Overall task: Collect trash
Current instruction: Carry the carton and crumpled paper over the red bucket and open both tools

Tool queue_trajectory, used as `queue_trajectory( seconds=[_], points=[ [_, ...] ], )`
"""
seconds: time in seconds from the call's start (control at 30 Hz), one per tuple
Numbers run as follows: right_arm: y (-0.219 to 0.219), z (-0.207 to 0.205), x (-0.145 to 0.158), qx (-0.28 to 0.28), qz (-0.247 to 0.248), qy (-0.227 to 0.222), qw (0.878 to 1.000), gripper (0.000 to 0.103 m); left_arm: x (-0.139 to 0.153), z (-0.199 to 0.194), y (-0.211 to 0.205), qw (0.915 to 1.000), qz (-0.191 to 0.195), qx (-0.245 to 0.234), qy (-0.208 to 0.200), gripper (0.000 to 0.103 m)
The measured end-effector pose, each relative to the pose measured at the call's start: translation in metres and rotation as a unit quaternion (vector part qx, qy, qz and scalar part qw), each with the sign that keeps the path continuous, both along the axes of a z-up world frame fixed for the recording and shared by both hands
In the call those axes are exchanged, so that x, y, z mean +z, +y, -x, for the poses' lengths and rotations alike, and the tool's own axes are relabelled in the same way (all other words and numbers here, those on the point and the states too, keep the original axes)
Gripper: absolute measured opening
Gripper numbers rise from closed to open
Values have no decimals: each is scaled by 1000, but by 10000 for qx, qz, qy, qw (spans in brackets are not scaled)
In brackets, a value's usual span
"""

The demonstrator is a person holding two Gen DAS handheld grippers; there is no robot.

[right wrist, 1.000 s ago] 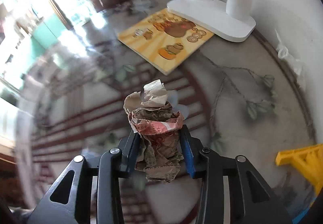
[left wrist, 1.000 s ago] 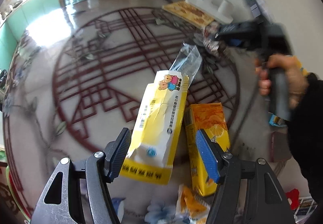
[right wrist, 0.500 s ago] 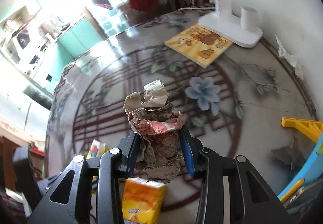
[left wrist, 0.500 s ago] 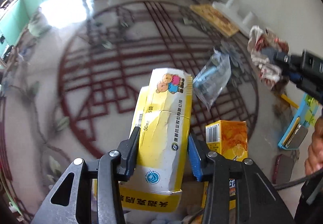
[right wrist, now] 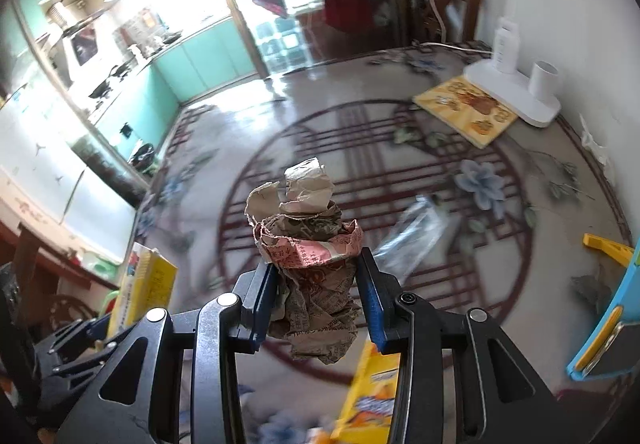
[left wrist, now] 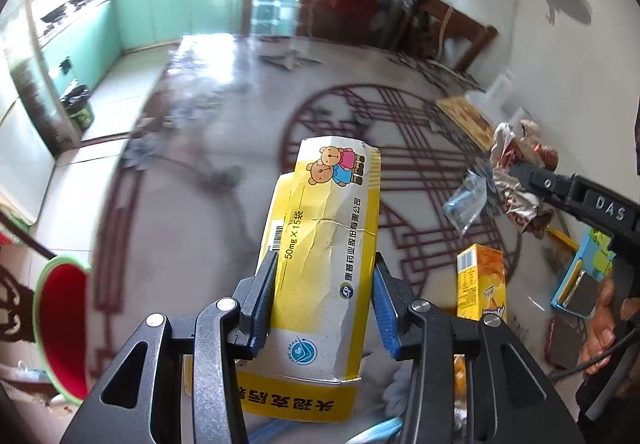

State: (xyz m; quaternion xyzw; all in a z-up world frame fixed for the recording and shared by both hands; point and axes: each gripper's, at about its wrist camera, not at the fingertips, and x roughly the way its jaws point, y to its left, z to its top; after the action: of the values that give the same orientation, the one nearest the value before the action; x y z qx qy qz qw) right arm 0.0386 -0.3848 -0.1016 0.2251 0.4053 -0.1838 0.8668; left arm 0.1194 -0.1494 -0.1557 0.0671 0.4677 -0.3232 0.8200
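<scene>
Two tools are seen, each clamped on a piece of trash above the round patterned worktop [left wrist: 192,228]. The left tool [left wrist: 324,300] is closed on a yellow medicine box [left wrist: 320,256], creased, printed with two cartoon bears and "50mg × 15"; the box is gripped at its lower half between both blue-padded fingers [left wrist: 262,300] and is lifted off the worktop, its top end pointing away from the camera. The right tool [right wrist: 316,300] is closed on a crumpled paper wad [right wrist: 308,256], brown and pink printed paper, which sticks out above and below the fingers [right wrist: 370,300]. In the left wrist view the same wad [left wrist: 520,180] is seen held at the right edge, with the person's hand [left wrist: 604,328] on the handle. An orange juice carton [left wrist: 482,280] is left standing on the worktop just right of the left tool. A clear plastic wrapper [left wrist: 466,200] is lying on the red lattice pattern, between the carton and the wad. A yellow picture book [right wrist: 466,112] is lying at the far side, touching a white stand [right wrist: 516,96] that carries a white cup [right wrist: 542,80]. A red bin with green rim [left wrist: 62,328] is seen low at the left, beside the worktop edge. A blue case [left wrist: 580,276] is seen at the right edge.
</scene>
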Motion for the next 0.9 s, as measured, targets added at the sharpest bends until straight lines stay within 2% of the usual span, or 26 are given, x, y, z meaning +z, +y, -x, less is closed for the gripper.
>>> queue_trajectory(
  seconds=[0.53, 0.9],
  points=[
    [127, -33, 24, 804, 486, -89, 9955, 37, 31, -9, 146, 9950, 244, 865, -445, 42],
    [186, -54, 31, 1221, 632, -108, 9905, 37, 35, -22, 215, 9893, 404, 1319, -479, 42]
  ],
)
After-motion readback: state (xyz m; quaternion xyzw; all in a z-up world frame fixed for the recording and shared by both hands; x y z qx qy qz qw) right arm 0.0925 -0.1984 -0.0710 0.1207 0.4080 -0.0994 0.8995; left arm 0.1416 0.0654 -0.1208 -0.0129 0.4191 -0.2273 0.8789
